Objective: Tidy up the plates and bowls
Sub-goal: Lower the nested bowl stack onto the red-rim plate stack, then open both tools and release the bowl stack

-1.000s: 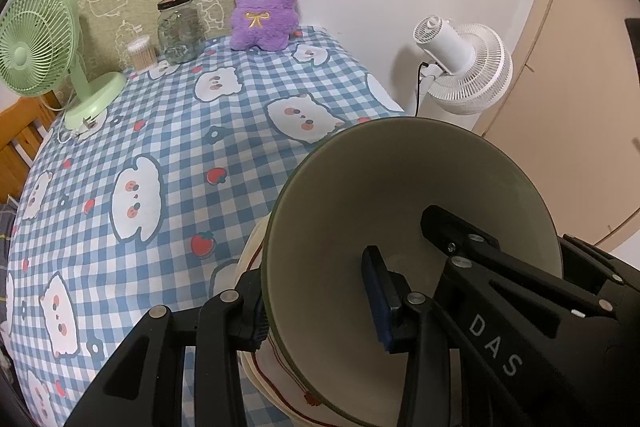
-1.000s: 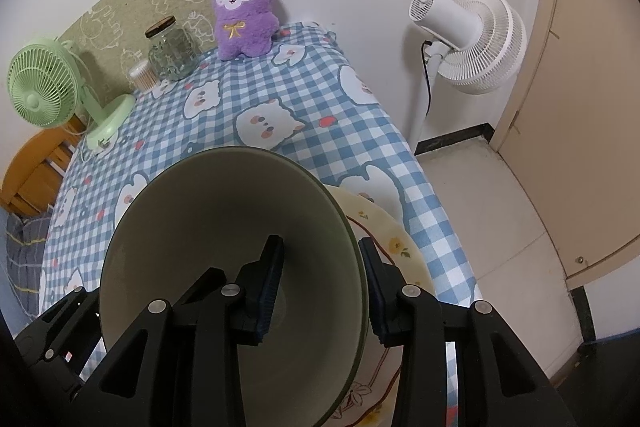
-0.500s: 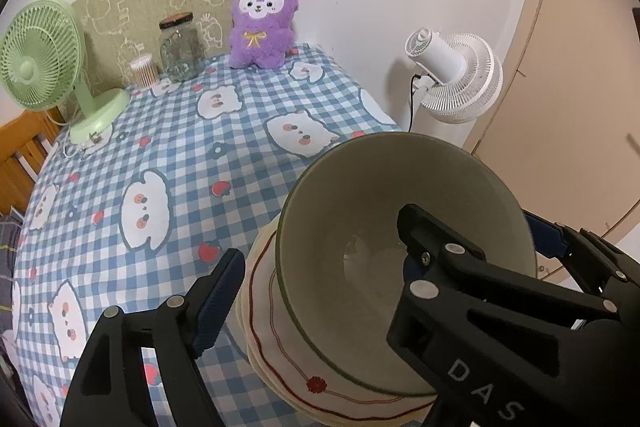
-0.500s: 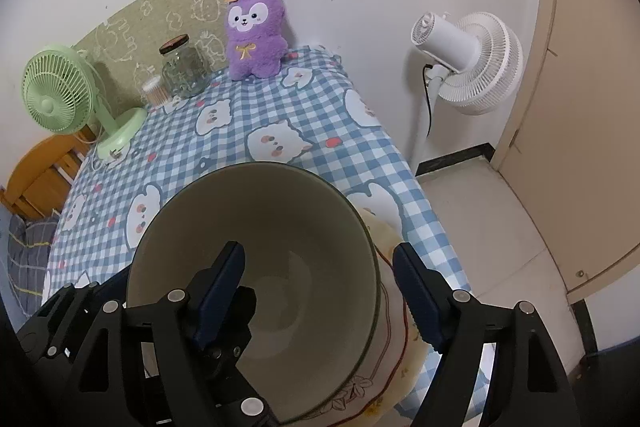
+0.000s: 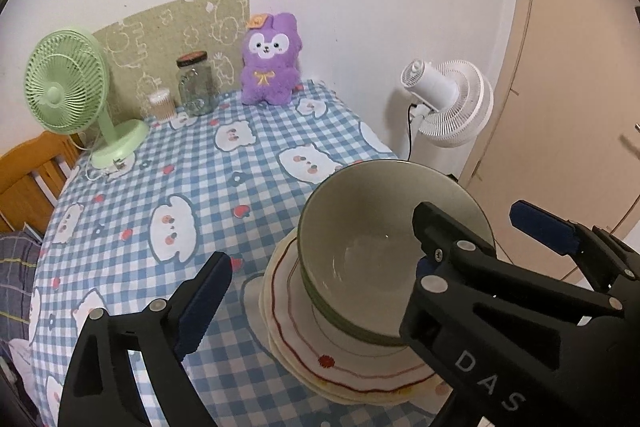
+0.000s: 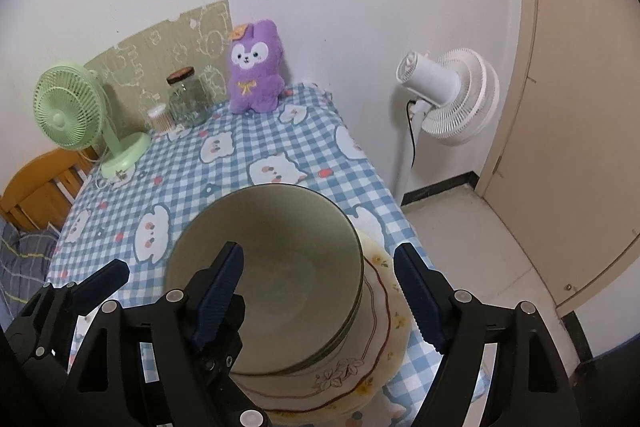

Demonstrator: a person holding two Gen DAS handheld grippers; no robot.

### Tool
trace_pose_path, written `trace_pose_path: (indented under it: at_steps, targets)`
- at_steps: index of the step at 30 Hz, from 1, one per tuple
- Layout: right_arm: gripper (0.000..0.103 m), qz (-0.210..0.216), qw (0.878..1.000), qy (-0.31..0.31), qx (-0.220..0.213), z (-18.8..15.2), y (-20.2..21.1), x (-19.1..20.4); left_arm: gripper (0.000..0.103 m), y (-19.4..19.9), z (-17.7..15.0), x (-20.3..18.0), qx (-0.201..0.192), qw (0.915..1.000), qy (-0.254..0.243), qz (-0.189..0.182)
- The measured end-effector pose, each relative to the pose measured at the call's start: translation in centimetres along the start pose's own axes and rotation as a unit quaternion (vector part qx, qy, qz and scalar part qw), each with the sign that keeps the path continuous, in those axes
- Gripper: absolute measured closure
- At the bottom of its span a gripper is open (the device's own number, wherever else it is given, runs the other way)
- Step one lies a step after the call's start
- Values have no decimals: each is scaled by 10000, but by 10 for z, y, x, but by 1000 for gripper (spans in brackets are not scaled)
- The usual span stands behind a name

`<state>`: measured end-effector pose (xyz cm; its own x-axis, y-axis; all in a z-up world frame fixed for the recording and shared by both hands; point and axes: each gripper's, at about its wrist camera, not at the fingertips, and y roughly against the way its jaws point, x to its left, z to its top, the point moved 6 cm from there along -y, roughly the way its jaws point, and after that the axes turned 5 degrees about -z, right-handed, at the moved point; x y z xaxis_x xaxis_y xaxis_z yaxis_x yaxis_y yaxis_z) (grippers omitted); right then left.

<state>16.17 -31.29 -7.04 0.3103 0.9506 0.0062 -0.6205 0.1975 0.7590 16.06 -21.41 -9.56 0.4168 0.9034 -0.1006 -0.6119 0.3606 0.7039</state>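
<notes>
The green bowl (image 5: 372, 255) sits on the plates (image 5: 344, 355). The left claw (image 5: 320, 283) is opening. The right claw (image 6: 320, 291) is open, holding nothing.

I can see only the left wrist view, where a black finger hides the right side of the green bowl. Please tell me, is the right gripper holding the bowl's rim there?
Observer: No. In the right wrist view the right gripper is open. One finger hangs over the inside of the green bowl, the other is outside its rim, and neither pad touches it.
Operator: And are the plates under it near the table edge?
Observer: Yes. The plates lie near the right edge of the table. Only a narrow strip of cloth shows beyond their rim, then the floor.
</notes>
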Motion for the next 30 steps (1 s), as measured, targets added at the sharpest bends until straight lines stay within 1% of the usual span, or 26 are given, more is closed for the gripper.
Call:
trace_pose_path:
  at_steps: [11, 21, 30]
  targets:
    - [17, 179, 9992, 117, -339, -11, 39, 19, 7, 36, -12, 19, -343, 9990, 119, 272]
    - [16, 374, 9977, 183, -542, -27, 66, 43, 6, 69, -30, 42, -571, 9967, 222, 529]
    - [15, 533, 9953, 264, -758, -43, 89, 64, 6, 97, -46, 63, -825, 9936, 205, 749]
